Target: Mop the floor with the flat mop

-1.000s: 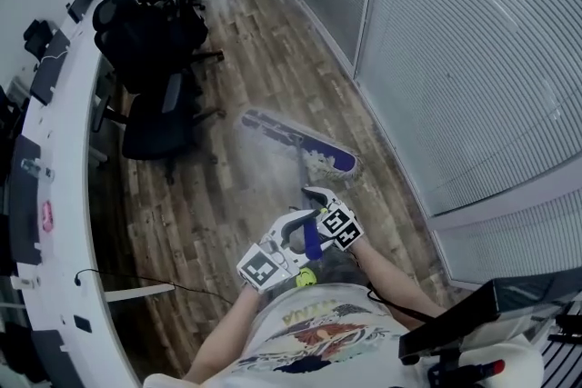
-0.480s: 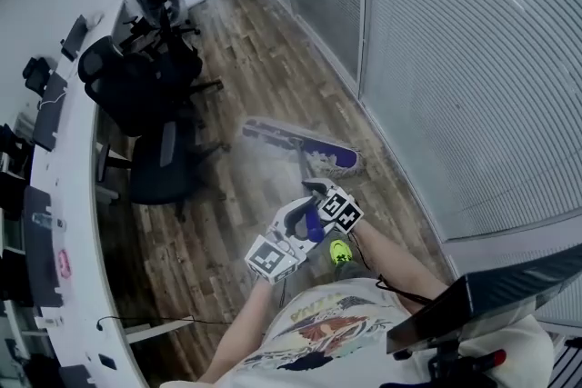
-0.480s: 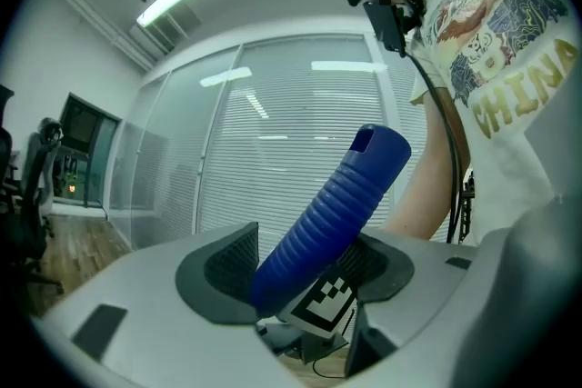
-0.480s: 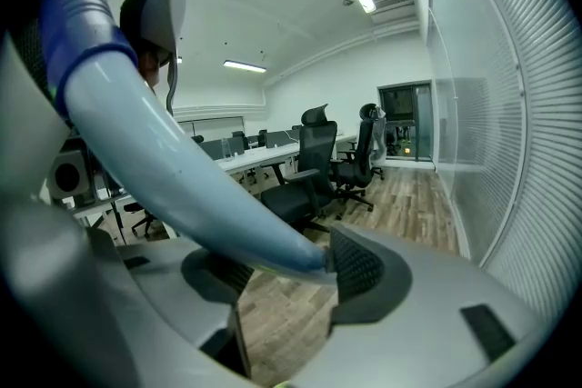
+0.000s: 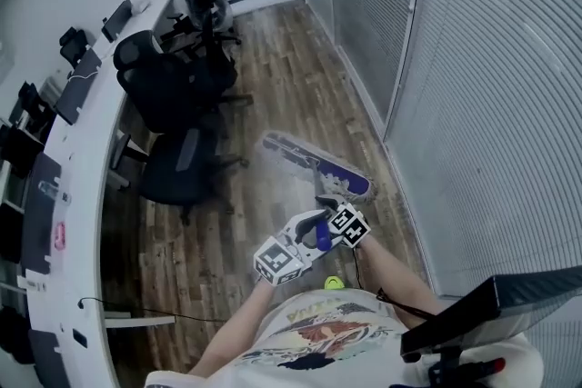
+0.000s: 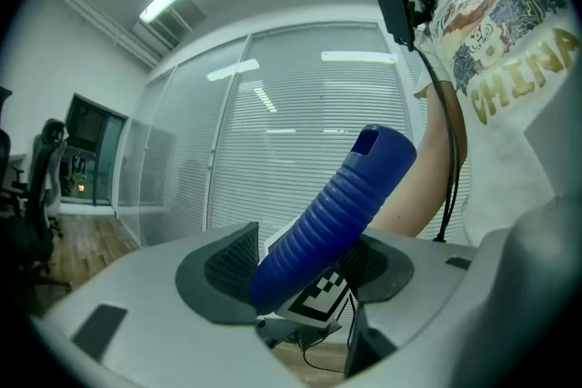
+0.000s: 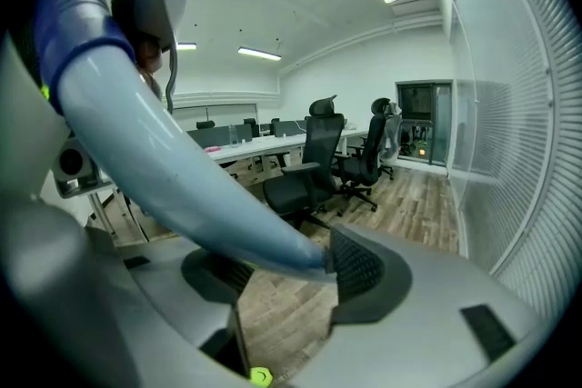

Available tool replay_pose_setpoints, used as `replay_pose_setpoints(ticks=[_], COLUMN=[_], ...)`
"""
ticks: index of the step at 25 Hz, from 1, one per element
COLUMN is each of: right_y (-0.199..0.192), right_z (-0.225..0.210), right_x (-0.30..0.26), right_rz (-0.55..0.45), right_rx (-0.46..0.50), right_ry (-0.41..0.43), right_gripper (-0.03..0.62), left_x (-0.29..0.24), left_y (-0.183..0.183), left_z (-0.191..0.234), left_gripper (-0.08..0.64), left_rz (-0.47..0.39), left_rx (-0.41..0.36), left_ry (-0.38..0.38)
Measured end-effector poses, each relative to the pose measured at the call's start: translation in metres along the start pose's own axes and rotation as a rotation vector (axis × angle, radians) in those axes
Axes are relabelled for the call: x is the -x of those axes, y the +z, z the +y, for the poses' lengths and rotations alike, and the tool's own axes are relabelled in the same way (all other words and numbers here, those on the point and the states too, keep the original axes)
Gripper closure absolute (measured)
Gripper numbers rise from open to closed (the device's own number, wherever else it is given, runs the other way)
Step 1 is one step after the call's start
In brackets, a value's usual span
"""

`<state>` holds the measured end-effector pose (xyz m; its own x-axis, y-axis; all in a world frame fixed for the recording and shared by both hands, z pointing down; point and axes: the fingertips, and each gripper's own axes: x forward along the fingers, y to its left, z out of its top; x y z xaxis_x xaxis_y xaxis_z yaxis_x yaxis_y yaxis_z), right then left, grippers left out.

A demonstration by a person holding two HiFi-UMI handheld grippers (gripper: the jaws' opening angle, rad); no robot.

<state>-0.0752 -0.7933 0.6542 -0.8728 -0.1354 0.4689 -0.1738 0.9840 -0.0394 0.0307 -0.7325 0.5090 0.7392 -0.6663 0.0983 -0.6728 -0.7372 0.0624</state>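
A desk (image 5: pixel 80 154) curves along 9 o'clock, chairs (image 5: pixel 173 91) at 10. My left gripper (image 5: pixel 316 229) pinches the blue grip (image 6: pixel 336 209) tight — my right gripper (image 5: pixel 329 206), just ahead, has its jaws closed round the pale shaft (image 7: pixel 182 168). The mop head (image 5: pixel 316 164) lies flat on the wood floor (image 5: pixel 273 59) at 12 o'clock, just beyond both grippers — blinds (image 5: pixel 491 104) run along 2.

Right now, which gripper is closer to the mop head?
Right. The right gripper clamps the mop handle lower, toward the mop head; the left gripper holds its blue top end.
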Motion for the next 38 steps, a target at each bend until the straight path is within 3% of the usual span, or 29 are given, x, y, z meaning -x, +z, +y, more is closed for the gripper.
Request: replay_pose_setpoints(ticks=[9, 14, 22, 31, 38], right_y=[-0.029, -0.029, -0.038, -0.045, -0.043], right_z=[0.053, 0.097, 0.231, 0.361, 0.399], right_x=[0.009, 0.025, 0.051, 0.095, 0.097], right_rz=[0.036, 0.012, 0.001, -0.023, 0.016], right_rx=[0.056, 0.011, -0.066, -0.124, -0.104], right_ry=[-0.003, -0.033, -0.065, -0.111, -0.101], right_gripper=[0.351, 0.353, 0.351, 0.351, 0.351], left_x=[0.03, 0.06, 0.151, 0.236, 0.267], left_y=[-0.031, -0.028, -0.036, -0.018, -0.015], left_z=[-0.052, -0.09, -0.194, -0.306, -0.327], left_gripper=[0.321, 0.321, 0.316, 0.316, 0.317], left_rz=[0.115, 0.098, 0.108, 0.031, -0.002], left_rx=[-0.022, -0.008, -0.004, 0.023, 0.033], left_ry=[-0.044, -0.063, -0.153, -0.18, -0.167])
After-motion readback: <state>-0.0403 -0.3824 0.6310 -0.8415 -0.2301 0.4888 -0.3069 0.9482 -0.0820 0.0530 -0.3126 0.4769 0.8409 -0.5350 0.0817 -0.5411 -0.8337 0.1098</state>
